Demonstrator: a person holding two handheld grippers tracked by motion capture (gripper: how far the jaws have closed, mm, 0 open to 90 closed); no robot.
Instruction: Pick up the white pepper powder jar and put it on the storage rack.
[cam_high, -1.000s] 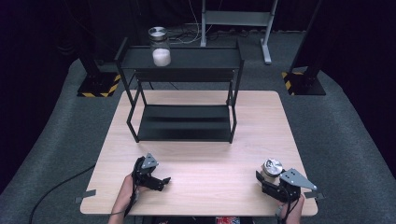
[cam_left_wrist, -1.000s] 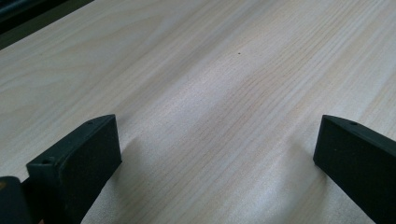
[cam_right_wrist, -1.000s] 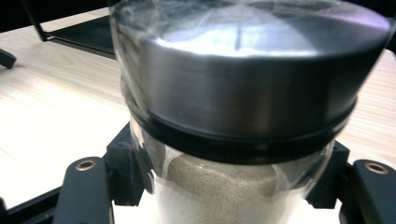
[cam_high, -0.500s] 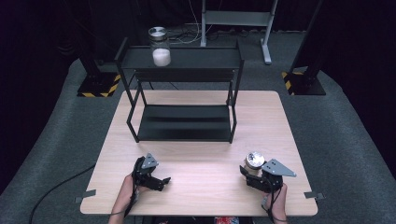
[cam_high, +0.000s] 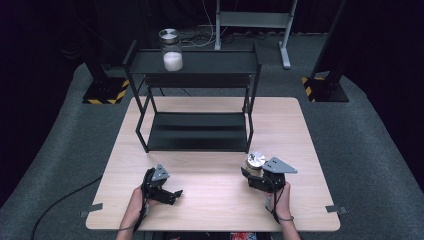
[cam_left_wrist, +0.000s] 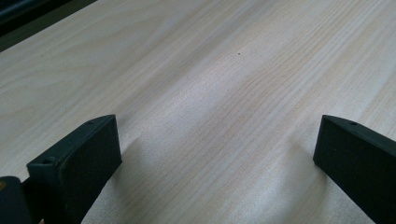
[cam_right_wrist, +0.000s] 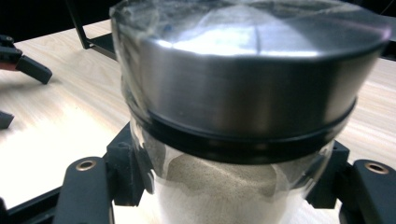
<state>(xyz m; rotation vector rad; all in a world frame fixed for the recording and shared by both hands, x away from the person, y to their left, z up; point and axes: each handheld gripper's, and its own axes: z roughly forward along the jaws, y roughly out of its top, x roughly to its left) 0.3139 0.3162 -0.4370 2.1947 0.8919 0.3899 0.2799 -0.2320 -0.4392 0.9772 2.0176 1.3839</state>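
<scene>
My right gripper (cam_high: 256, 172) is shut on a glass jar (cam_high: 255, 162) with a shiny metal lid, over the table's front right. In the right gripper view the jar (cam_right_wrist: 233, 121) stands close up, part full of a pale powder, and both jaws press on its glass sides. My left gripper (cam_high: 167, 192) rests low at the front left of the wooden table (cam_high: 210, 150) with its jaws wide apart. Between the left gripper's fingers (cam_left_wrist: 74, 158) lies bare wood. A second jar (cam_high: 171, 50) with white contents stands on the top shelf of a black rack (cam_high: 197, 95).
The black two-shelf rack takes up the far half of the table, and its lower shelf (cam_high: 197, 131) is bare. Beyond the table stand dark stands with yellow-black striped feet (cam_high: 102, 92) on a grey floor. A cable (cam_high: 60, 200) trails off the front left.
My right gripper has carried the jar leftward and slightly away from the front right edge, toward the middle of the table. The left gripper has stayed put.
</scene>
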